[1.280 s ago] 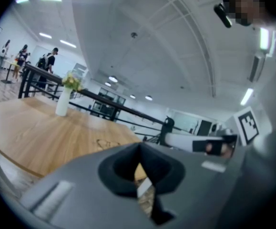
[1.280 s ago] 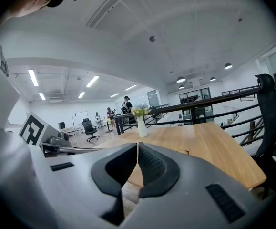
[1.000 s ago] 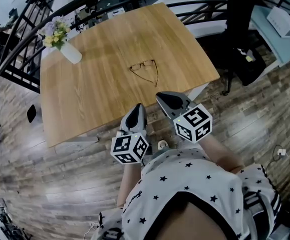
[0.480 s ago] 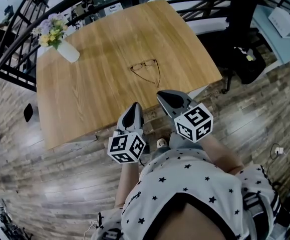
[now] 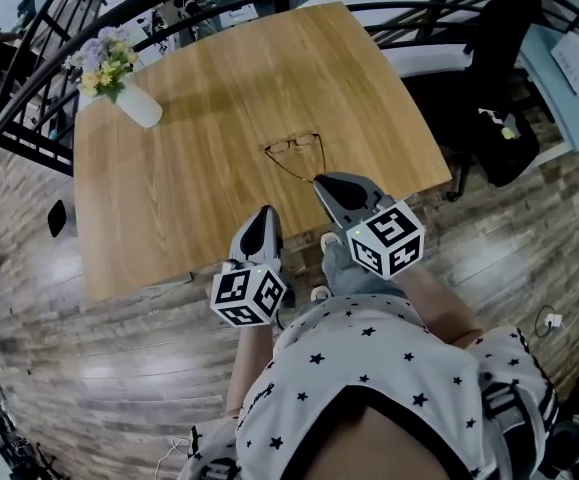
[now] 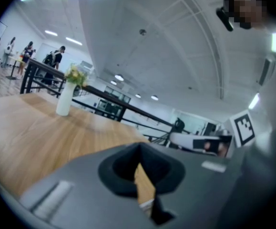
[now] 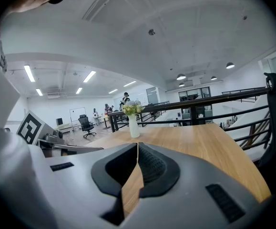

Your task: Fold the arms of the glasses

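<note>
Thin dark-rimmed glasses lie on the wooden table with both arms unfolded, pointing toward the near edge. My right gripper hovers over that edge, its tip just short of the arm ends, jaws shut and empty. My left gripper is lower left of the glasses, still off the table, also shut with nothing in it. In the left gripper view the closed jaws face the tabletop. In the right gripper view the closed jaws hide the glasses.
A white vase of flowers stands at the table's far left corner, also seen in both gripper views. A black chair is right of the table. Dark railings run behind it.
Both grippers have moved forward toward the table. The right tip now reaches the near edge close to the glasses' arm ends. Both stay shut.
</note>
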The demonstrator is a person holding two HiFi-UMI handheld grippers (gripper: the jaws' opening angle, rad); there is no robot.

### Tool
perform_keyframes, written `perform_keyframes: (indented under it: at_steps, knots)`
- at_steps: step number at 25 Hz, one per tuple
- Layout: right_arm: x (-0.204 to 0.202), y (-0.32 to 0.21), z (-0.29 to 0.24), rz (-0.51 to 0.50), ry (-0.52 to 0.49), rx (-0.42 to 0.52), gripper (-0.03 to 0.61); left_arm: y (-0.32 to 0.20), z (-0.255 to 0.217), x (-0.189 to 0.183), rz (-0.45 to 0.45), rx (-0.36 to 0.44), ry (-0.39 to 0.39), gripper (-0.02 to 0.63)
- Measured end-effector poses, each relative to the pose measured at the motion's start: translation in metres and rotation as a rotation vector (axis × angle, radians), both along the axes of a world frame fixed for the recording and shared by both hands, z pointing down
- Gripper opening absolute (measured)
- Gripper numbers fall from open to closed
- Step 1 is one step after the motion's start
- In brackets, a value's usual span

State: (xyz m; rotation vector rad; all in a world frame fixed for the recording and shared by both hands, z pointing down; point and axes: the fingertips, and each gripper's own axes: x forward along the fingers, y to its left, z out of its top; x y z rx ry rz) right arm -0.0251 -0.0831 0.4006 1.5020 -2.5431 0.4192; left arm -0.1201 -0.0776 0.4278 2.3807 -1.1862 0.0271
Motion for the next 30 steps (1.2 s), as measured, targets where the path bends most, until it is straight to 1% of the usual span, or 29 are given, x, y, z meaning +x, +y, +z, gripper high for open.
perform_keyframes:
  at_steps: [8,14,30]
  knots:
    - [0.015,-0.053,0.015,-0.051,0.059,-0.027,0.018,-0.046,0.005,0.010,-0.054,-0.019,0.000,0.006]
    - [0.021,-0.088,0.025,-0.112,0.096,-0.054,0.018,-0.071,0.008,0.021,-0.097,-0.046,-0.003,0.006]
    - [0.026,-0.145,0.074,-0.290,0.253,-0.100,0.018,-0.104,0.021,0.034,-0.205,-0.088,0.000,0.006]
